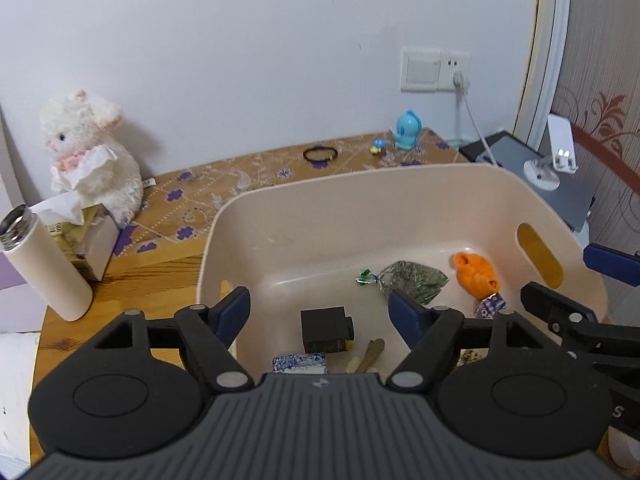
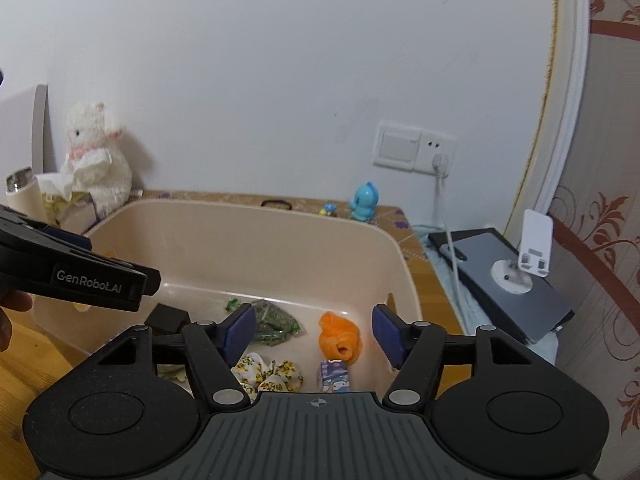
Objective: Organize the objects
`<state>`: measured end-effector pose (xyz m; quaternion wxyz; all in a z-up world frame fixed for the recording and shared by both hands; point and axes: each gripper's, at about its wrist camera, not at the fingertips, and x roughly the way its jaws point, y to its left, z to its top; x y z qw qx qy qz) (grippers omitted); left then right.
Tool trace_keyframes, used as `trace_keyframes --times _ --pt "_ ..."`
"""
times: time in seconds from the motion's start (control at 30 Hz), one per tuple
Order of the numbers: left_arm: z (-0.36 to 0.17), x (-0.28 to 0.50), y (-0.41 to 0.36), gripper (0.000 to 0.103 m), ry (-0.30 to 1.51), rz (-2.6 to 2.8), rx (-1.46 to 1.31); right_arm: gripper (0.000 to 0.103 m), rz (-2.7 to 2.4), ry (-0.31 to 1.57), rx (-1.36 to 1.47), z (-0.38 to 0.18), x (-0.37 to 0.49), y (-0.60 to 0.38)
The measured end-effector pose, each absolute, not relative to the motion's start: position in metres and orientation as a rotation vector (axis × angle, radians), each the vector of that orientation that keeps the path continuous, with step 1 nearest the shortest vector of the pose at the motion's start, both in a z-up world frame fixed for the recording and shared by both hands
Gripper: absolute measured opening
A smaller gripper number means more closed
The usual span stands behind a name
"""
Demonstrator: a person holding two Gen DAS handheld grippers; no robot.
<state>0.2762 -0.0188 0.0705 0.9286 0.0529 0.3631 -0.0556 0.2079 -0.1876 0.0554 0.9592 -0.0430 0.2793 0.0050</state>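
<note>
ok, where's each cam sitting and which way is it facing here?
Left wrist: on the left claw, angled down into the beige bin toward the wall; its own open fingers show, the right claw's tips at right.
Right wrist: on the right claw, over the bin's right end, facing the wall; own open fingers, the left claw's arm and part of a hand at left.
Shared: the bin, orange cloth, black box, white plush, blue toy.

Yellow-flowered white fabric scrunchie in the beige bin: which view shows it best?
The right wrist view: the yellow-flowered white fabric scrunchie lies in plain sight on the beige plastic bin's floor. The left wrist view shows only a sliver behind its own gripper's linkage.
</note>
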Motion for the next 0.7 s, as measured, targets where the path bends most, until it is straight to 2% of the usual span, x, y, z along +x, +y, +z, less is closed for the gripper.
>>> trace_keyframes --times 0.7 --pt "0.094 0.164 -0.007 0.080 0.588 -0.148 0.045 0.071 0.031 0.449 -0.051 0.076 0.113 -0.202"
